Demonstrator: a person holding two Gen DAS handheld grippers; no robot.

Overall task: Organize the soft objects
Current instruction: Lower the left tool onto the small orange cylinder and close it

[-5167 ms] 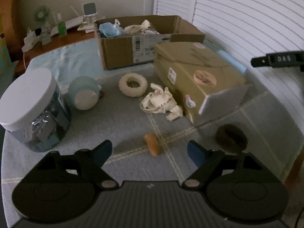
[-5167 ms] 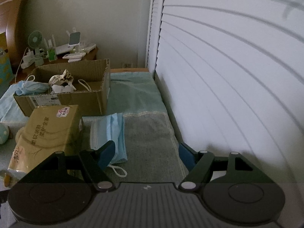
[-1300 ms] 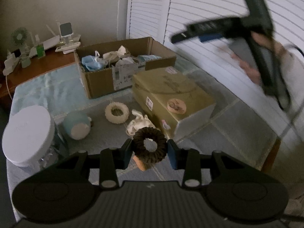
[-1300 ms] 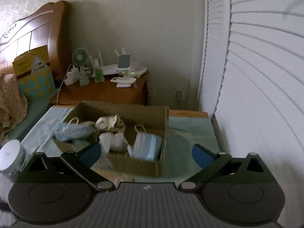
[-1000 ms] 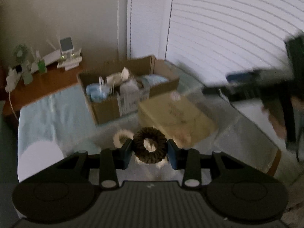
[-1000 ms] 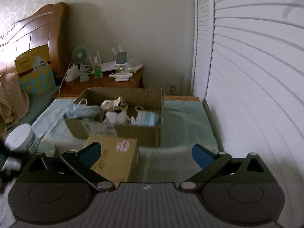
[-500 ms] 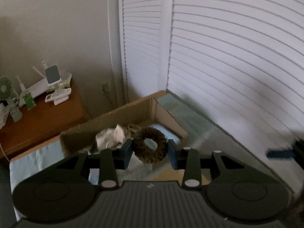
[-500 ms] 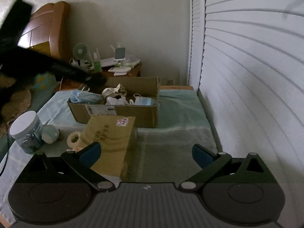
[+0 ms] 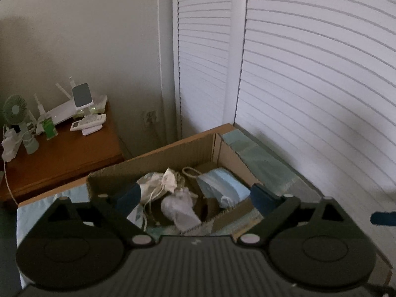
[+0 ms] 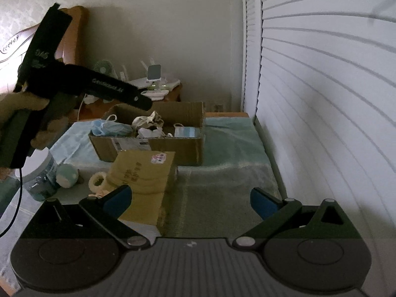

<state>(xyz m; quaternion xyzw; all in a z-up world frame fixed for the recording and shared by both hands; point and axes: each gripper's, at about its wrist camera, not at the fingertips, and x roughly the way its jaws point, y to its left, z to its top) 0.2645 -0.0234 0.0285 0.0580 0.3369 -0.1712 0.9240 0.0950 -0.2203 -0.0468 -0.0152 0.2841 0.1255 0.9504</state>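
My left gripper (image 9: 195,198) is open and empty above the open cardboard box (image 9: 153,160). The box holds a blue face mask (image 9: 222,185), white cloth bundles (image 9: 170,183) and a dark ring-like shape (image 9: 200,205) near its front wall, hard to make out. In the right wrist view the left gripper (image 10: 142,101) hangs over the box (image 10: 178,148). My right gripper (image 10: 189,200) is open and empty over the green towel (image 10: 227,173). A cream scrunchie (image 10: 97,179) and a round blue plush (image 10: 66,173) lie left of the tan package (image 10: 143,173).
A white-lidded jar (image 10: 39,173) stands at the left. A wooden nightstand (image 9: 61,153) with a fan, router and phone is behind the box. White louvred doors (image 9: 309,86) run along the right side. A headboard (image 10: 14,42) is at the far left.
My left gripper carried the dark scrunchie up over the box and opened; the scrunchie is gone from between its fingers. My right gripper drew back from the box.
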